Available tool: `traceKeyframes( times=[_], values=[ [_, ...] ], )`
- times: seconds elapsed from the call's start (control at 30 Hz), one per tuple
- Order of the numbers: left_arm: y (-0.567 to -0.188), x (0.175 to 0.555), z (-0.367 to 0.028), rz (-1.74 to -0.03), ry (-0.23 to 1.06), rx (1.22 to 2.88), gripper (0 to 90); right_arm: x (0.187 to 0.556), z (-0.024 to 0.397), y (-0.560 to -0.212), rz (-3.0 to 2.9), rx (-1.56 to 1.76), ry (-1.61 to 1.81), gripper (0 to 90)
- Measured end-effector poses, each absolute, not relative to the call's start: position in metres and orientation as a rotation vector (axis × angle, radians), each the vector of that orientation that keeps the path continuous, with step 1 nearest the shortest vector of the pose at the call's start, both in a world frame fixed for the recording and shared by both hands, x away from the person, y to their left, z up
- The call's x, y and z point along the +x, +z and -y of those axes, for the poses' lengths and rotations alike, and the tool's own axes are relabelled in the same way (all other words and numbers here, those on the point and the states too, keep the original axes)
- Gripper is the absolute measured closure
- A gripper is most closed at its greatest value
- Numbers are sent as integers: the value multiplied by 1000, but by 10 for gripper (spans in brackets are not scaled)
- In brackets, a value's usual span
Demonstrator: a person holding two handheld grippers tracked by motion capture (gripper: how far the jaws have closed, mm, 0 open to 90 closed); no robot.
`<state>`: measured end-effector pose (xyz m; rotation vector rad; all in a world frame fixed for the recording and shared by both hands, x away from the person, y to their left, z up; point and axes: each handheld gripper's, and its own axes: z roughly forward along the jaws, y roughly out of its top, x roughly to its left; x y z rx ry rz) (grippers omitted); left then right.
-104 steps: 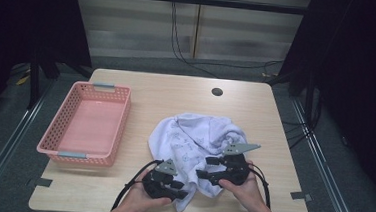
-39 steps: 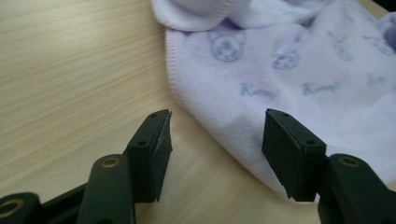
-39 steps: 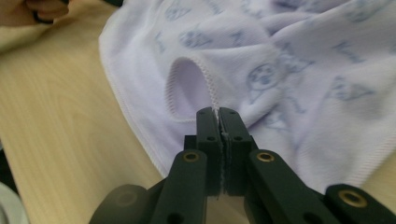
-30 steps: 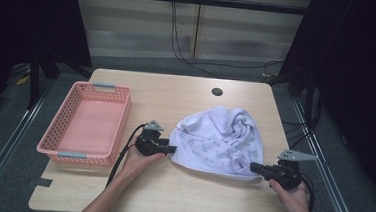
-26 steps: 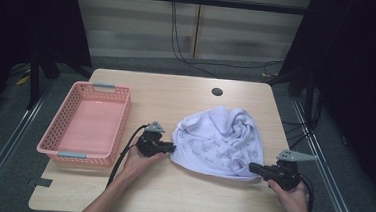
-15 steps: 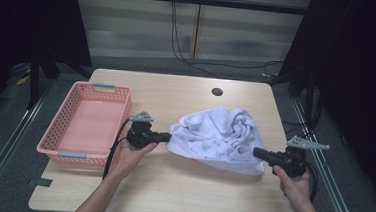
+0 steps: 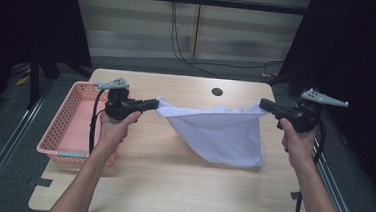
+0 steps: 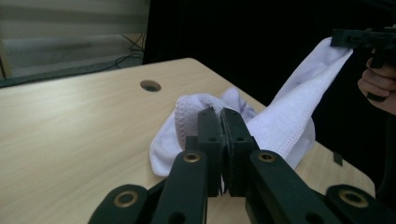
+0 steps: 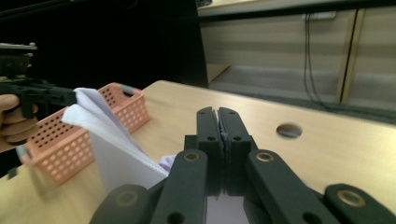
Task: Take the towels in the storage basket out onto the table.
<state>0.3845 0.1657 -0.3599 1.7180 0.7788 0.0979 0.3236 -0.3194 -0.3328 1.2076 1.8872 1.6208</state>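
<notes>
A white towel (image 7: 219,131) hangs stretched between my two grippers above the wooden table (image 7: 170,185), and its lower fold sags down to the tabletop. My left gripper (image 7: 153,103) is shut on the towel's left corner. In the left gripper view the jaws (image 8: 222,112) are pressed together with the towel (image 8: 289,116) bunched behind them. My right gripper (image 7: 264,104) is shut on the right corner. The right gripper view shows its jaws (image 9: 218,112) closed on a thin edge of cloth, and the towel (image 9: 112,144) runs off to the left gripper (image 9: 65,95).
A pink perforated basket (image 7: 69,123) stands at the table's left edge, just behind the left hand. A round hole (image 7: 217,92) sits in the tabletop at the back centre. Dark curtains flank the table on both sides.
Both hands have risen and the towel has come up off the table, pulled taut between them. The left gripper, which was at the towel's left edge, now grips it.
</notes>
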Motion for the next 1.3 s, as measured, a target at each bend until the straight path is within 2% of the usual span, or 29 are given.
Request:
traceKeyframes(
  times=[0.57,0.87,1.1,1.23,1.3],
  values=[
    [-265,416,-177,-769,242,1587,881,386,307,-221,-1735,1163,1615,885],
    [-220,413,-183,-713,309,1531,882,402,306,-176,-1646,1111,1673,886],
    [-197,381,-178,-635,348,1568,881,381,313,-161,-1604,1048,1727,886],
    [-212,365,-174,-633,310,1609,882,360,320,-178,-1647,1048,1696,886],
    [-229,354,-172,-642,273,1651,881,348,324,-199,-1689,1066,1670,886]
  ],
)
